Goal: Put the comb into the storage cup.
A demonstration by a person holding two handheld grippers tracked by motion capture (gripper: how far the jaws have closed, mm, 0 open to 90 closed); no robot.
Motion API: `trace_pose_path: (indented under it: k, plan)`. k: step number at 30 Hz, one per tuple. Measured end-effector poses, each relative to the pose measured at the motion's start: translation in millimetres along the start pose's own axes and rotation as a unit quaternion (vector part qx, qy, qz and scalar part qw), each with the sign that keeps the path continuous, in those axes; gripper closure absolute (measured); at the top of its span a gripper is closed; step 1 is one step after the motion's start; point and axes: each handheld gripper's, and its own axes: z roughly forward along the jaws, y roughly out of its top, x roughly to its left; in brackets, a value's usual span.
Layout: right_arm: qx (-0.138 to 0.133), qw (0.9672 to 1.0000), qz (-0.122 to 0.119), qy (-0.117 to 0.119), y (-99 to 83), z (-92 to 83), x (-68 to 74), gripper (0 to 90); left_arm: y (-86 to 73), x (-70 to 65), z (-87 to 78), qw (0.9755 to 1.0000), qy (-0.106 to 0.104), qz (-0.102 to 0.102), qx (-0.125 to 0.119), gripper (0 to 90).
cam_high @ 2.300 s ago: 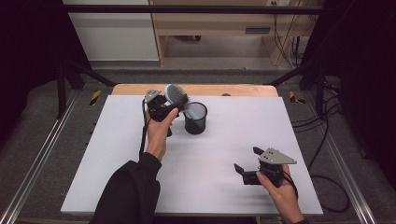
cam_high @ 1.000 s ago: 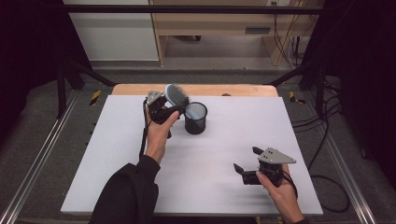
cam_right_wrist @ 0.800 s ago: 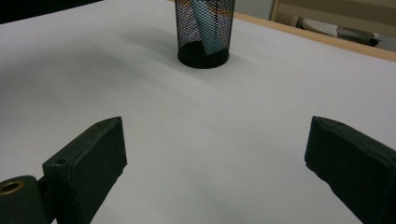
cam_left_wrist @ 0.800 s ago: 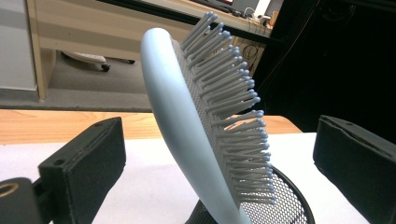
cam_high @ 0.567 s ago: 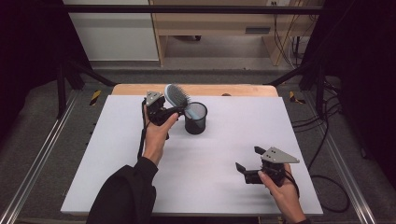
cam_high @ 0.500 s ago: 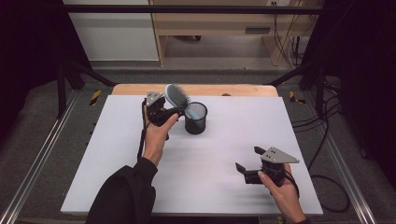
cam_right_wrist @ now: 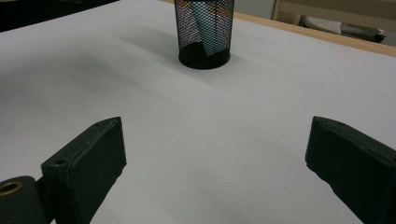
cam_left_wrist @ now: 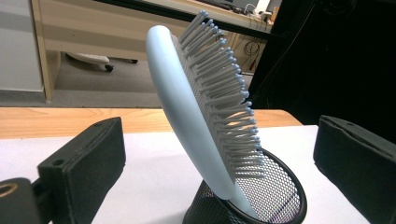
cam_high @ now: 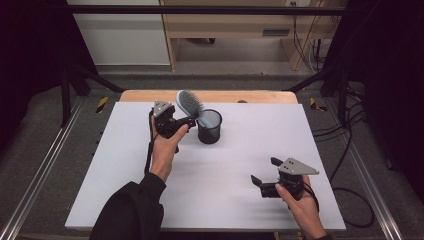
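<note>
Hairbrush (cam_left_wrist: 196, 112), pale blue with grey bristles, stands handle-down in a black mesh cup (cam_high: 209, 126) near the far edge of the white table (cam_high: 125, 190); its oval head leans out over the cup's rim on the side toward the person's left hand (cam_high: 164, 150); the bristles face away from that hand

Risk, as a judgement: the brush is top-heavy and tilted, and the cup looks light; a nudge from a jaw against the brush head could tip cup and brush together onto the table; drawing the gripper back past the leaning head on the slant could also catch the bristles and drag the cup along

Left gripper (cam_high: 186, 120) sits just beside the cup, on its left as seen from above; in the left gripper view its two black jaws stand wide apart on either side of the brush, touching neither the brush nor the cup; the left forearm reaches forward across the table in a dark sleeve, wrist level, gripper pointing toward the cup

Right gripper (cam_high: 265, 171) is well apart from the cup, toward the near right corner of the table; the right hand (cam_high: 300, 205) holds it low above the surface, angled toward the cup; its jaws are likewise spread with nothing between them
</note>
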Motion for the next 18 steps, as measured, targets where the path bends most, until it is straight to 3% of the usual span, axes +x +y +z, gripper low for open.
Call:
trace_pose_path:
  k: [8, 18]
  plan:
    - [-0.008, 0.9998, 0.019, 0.003, -0.6, -1.0, -2.2, 4.7, 2.9, 4.8, -9.5, 0.9998, -0.01, -0.013, -0.012, 2.3]
    - [-0.008, 0.9999, 0.014, 0.004, -0.3, -2.0, -0.7, 4.7, 5.7, 4.8, -17.9, 0.9997, -0.013, 0.004, -0.022, 2.3]
